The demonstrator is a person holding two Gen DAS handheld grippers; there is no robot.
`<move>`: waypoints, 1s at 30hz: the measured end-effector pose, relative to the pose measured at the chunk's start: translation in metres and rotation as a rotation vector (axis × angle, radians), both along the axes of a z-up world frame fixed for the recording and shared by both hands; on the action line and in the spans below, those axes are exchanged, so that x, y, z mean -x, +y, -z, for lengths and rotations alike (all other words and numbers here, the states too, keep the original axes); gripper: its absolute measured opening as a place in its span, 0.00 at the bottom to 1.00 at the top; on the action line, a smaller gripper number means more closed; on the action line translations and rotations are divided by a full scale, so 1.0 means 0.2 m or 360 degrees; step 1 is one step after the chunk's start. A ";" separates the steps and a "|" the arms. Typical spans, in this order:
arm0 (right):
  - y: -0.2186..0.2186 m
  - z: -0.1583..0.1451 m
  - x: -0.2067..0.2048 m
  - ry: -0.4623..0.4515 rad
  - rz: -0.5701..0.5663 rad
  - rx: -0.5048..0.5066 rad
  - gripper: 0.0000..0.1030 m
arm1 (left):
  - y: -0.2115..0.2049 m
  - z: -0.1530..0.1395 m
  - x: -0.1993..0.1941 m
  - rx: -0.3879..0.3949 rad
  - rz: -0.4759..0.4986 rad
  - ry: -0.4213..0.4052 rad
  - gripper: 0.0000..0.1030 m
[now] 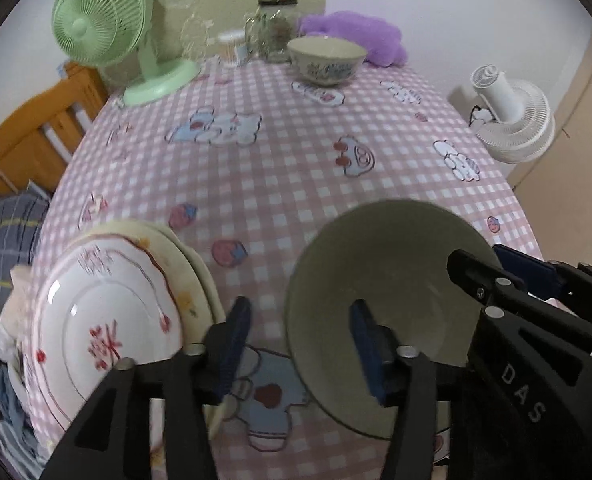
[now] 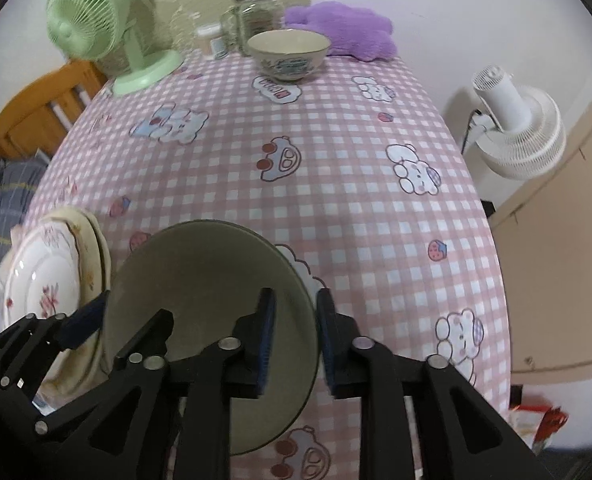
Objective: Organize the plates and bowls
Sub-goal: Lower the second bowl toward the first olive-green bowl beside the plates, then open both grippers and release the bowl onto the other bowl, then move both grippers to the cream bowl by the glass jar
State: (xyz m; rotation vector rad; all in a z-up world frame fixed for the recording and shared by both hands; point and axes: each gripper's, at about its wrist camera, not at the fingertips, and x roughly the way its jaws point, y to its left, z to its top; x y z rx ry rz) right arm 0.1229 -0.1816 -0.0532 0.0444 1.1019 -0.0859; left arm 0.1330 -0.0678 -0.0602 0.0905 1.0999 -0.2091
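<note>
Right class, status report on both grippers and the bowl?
Left gripper open, right gripper open, both straddling the grey-green bowl's rim. Stacked floral plates beside. Nothing blocking.

Plate stack (image 1: 108,320): near edge hidden behind left gripper (image 1: 300,344) arm. Bowl (image 2: 212,304) beside the stack: base hidden by right gripper (image 2: 296,340). Jar (image 1: 274,28) contents too blurred to tell.

Pink checked tablecloth (image 2: 336,208) bears plates (image 1: 108,320), grey bowl (image 1: 384,280), patterned bowl (image 2: 288,54), green fan (image 2: 96,36); perhaps jars (image 2: 256,12).

White letters "DAS" on the right tool (image 1: 492,276).
</note>
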 end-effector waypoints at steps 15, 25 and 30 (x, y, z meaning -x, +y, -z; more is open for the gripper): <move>0.10 -0.28 -0.04 -0.0215 0.0144 -0.0051 0.70 | 0.14 -0.25 -0.15 0.0111 0.0157 -0.0155 0.84; 0.07 -0.45 -0.22 -0.0369 0.0029 0.0263 0.91 | 0.07 -0.35 -0.32 0.0065 0.0058 -0.0258 0.91; -0.03 -0.48 -0.36 -0.0394 -0.0078 0.0165 0.92 | -0.02 -0.40 -0.44 0.0046 -0.0016 -0.0265 0.91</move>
